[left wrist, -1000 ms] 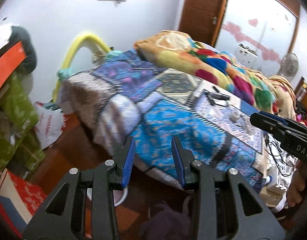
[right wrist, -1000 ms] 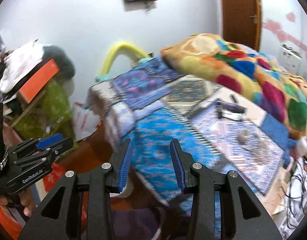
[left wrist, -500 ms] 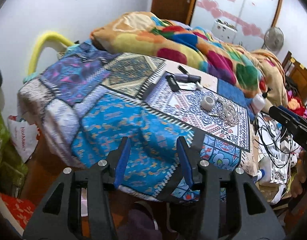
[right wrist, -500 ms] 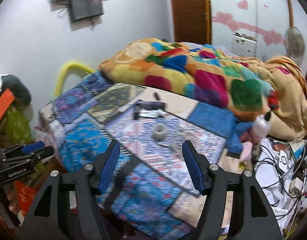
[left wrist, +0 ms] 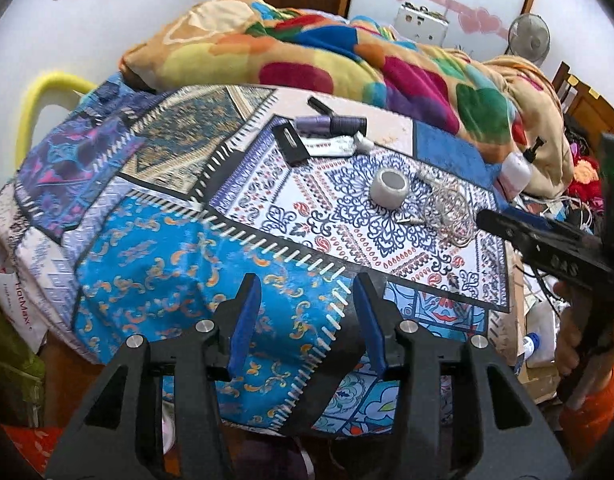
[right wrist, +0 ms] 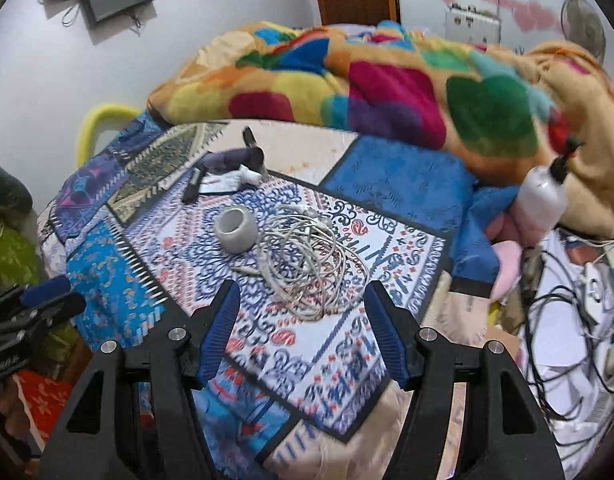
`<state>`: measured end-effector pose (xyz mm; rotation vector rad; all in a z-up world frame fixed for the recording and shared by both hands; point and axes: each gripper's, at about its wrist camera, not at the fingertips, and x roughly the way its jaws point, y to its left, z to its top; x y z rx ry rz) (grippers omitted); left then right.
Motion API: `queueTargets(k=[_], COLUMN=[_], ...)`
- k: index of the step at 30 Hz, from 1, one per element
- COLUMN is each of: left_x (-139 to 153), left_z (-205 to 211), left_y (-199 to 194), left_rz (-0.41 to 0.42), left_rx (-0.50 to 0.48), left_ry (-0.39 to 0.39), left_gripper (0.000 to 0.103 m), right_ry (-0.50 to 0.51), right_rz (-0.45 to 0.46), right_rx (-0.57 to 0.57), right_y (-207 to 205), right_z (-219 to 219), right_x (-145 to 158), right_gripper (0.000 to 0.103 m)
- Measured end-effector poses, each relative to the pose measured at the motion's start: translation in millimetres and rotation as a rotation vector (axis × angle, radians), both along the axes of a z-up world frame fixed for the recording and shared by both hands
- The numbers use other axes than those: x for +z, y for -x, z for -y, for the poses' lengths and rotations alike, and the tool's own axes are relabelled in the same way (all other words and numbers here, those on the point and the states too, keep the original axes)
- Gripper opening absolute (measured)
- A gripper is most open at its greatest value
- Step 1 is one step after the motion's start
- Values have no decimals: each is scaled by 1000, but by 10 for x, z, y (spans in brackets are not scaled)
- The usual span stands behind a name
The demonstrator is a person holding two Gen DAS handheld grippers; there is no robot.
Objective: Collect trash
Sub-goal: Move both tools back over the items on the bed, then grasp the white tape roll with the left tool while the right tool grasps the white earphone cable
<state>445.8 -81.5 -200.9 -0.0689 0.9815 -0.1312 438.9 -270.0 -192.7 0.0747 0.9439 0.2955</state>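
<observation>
On the patchwork bedspread [left wrist: 155,264] lie a grey tape roll [left wrist: 389,189], a tangle of white cable [left wrist: 447,210], a white tube [left wrist: 335,146], a purple cylinder [left wrist: 331,124] and a black flat piece [left wrist: 291,144]. In the right wrist view the tape roll [right wrist: 235,230] and the cable [right wrist: 307,264] lie just beyond my right gripper [right wrist: 301,326], which is open and empty. My left gripper [left wrist: 303,322] is open and empty over the blue patch near the bed's front edge.
A crumpled multicoloured blanket [left wrist: 347,56] fills the back of the bed. A white pump bottle [right wrist: 543,200], a pink soft item [right wrist: 507,260] and loose black wires [right wrist: 567,320] sit off the bed's right side. A yellow hoop [left wrist: 39,100] stands at the left.
Both grippers have swung right and up over the bed, bringing the tape roll and cable into view. The right gripper's jaws have opened wider.
</observation>
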Motion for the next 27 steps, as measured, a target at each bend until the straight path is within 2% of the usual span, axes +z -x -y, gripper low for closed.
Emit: queueTargets(k=[4,7,12,16,17,18,21,27], left_x=[-136,-190,-251,-285,-290,-299,-308,-313], left_z=[61,70,116,196,210,234,317,536], left_y=[-119,-179,-269,-344,-362,-386,-456,-634], left_rz=[-29,-39,-48,-50,-51,-56,-60,-63], left_rx=[-16,-19,-28,-35,-37,-41,-58,-114], left_ry=[-16,-9,-1,2,10,21,40,52], left_gripper=[47,47,47,47,47,47,47,47], right_ry=[-26,5,118,154,166,182,194,78], right_rz=[-40,-56,-32,-20,-16,-7,8,-23], right_rx=[56,93,145,193,196,195,185,125], right_y=[-210,-296,-289,-255,-251,-249,-276,-352], right_z=[-60,-125,-224,-256,-258,-257,-214,16], right_x=[-169,-274,-371,-367,-364,-362,-348,-275], right_gripper=[61,61,62,60,56,44,25,10])
